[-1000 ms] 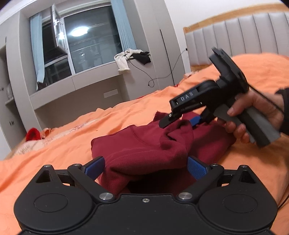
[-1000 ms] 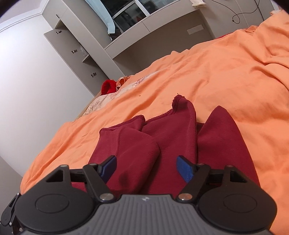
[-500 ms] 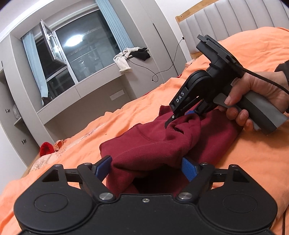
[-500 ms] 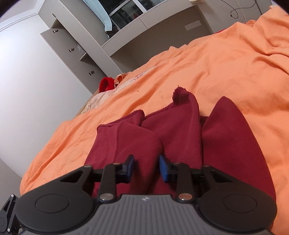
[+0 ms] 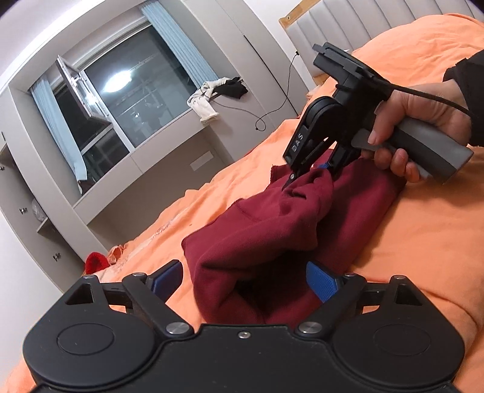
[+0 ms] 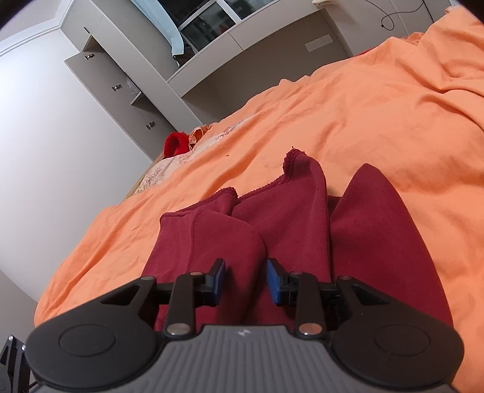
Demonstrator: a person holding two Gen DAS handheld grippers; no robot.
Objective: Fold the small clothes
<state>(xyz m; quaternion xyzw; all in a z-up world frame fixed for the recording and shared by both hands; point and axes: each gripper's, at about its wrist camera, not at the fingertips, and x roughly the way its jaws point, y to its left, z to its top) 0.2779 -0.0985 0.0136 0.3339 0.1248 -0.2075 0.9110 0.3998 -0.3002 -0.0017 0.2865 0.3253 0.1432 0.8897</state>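
Note:
A dark red garment (image 5: 272,229) lies crumpled on the orange bedsheet (image 5: 423,241). My left gripper (image 5: 245,279) is open, its blue pads either side of the garment's near edge. My right gripper (image 5: 308,175) shows in the left wrist view, held in a hand, shut on a raised fold of the garment. In the right wrist view the right gripper (image 6: 245,282) has its pads pressed into a fold of the red garment (image 6: 302,211), whose two leg-like ends point away.
A red item (image 6: 175,143) and patterned cloth lie at the bed's far end. A grey window ledge (image 5: 169,142) holds white and black clothes (image 5: 211,96) and a cable. A padded headboard (image 5: 348,24) stands at the right.
My right gripper has closed from open onto a fold of the garment and lifted it. My left gripper has stayed open at the near edge and tilted.

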